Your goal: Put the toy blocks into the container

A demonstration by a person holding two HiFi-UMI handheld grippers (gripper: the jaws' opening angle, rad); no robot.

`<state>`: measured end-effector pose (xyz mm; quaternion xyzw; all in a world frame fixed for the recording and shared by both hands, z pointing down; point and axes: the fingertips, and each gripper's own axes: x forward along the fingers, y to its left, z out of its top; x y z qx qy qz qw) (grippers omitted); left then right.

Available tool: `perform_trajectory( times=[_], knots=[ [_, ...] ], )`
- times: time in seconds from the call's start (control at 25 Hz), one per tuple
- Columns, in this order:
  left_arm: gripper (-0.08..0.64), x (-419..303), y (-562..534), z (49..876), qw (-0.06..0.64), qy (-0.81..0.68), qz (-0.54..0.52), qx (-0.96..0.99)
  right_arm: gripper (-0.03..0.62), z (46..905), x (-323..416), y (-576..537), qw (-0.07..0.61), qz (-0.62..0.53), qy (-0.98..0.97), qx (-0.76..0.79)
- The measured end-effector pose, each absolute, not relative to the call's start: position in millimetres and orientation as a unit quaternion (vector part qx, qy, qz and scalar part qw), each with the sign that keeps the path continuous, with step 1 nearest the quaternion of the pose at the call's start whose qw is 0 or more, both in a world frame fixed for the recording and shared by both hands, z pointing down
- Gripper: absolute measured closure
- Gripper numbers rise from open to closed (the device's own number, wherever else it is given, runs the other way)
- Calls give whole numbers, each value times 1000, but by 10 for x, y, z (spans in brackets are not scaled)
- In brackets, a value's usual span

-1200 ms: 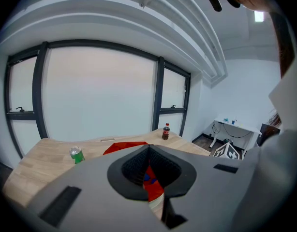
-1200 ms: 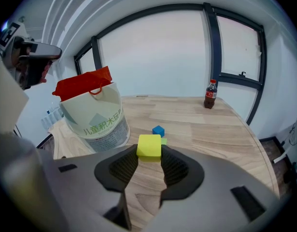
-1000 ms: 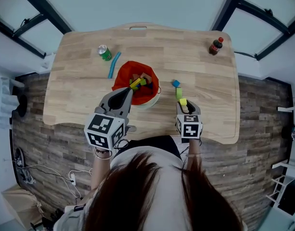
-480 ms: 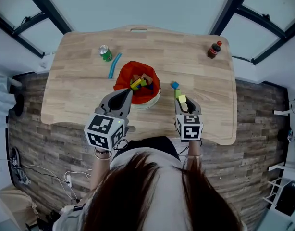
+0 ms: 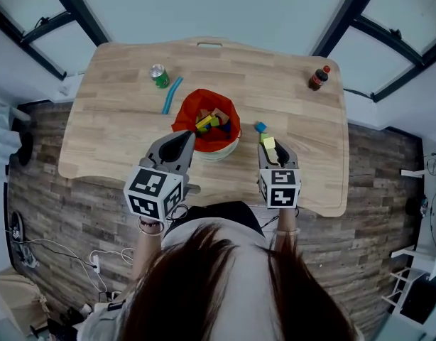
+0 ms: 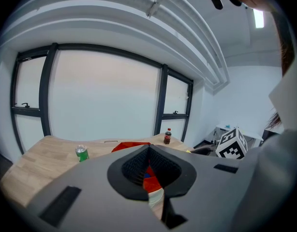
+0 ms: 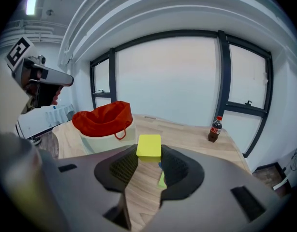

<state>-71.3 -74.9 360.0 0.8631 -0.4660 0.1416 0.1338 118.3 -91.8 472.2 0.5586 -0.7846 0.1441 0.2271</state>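
well, left gripper (image 5: pixel 187 136) hangs pinched together and empty at the near edge of the red-lined bucket (image 5: pixel 184 118), blocks (image 5: pixel 211 121) piled inside. to its right, right gripper (image 5: pixel 270 150) clamps a yellow block (image 7: pixel 149 146) by its flat sides; looks light, stiff, maybe slick.

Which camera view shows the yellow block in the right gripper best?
The right gripper view: the yellow block is close up, clamped between the jaws. The head view shows the block only as a small yellow spot. The left gripper view does not show it clearly.
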Motion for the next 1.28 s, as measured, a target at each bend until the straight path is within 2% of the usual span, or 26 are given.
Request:
perform_trajectory(
  times=[1.28],
  knots=[
    [551, -1306, -630, 3593, 149, -526, 119, 829, 440, 4199, 426, -1079, 202, 80, -842, 494]
  ],
)
